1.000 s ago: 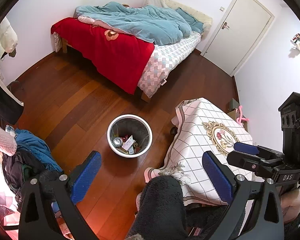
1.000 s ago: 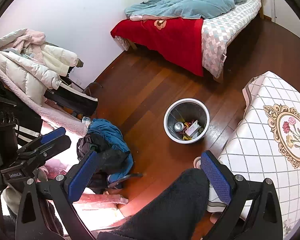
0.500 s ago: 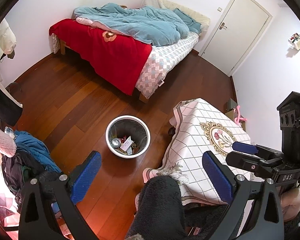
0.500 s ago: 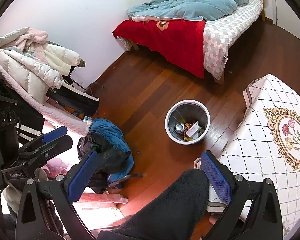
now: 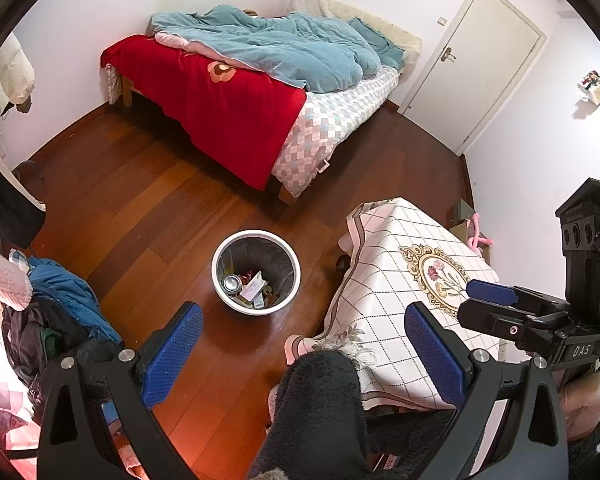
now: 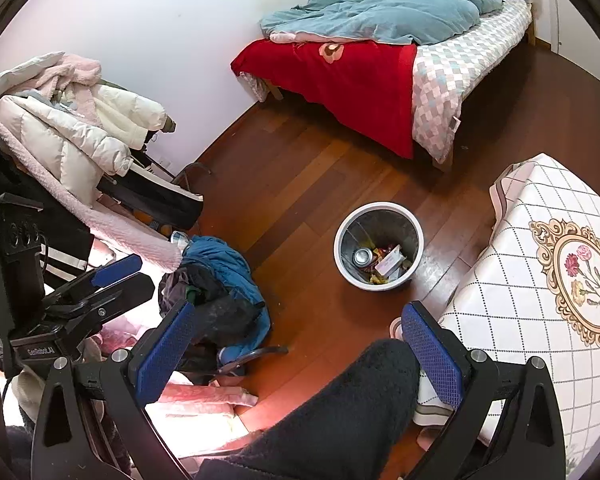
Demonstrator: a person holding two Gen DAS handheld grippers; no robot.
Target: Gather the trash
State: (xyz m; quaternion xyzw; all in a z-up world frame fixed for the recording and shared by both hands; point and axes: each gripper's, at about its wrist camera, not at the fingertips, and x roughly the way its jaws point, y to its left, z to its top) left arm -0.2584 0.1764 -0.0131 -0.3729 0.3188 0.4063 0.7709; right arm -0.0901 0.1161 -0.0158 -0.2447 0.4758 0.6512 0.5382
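A white-rimmed trash bin stands on the wooden floor; it holds a can, a small box and wrappers. It also shows in the right wrist view with the can. My left gripper is open and empty, held high above the floor near the bin. My right gripper is open and empty, also high up. Each gripper shows in the other's view: the right gripper and the left gripper.
A table with a checked floral cloth stands right of the bin. A bed with red and blue covers is beyond. Piled clothes and coats lie at left. A dark-sleeved leg is below. A white door is at the back right.
Both views have shifted slightly; the bin sits a little lower and more central than a second ago. Both grippers stay open and empty.
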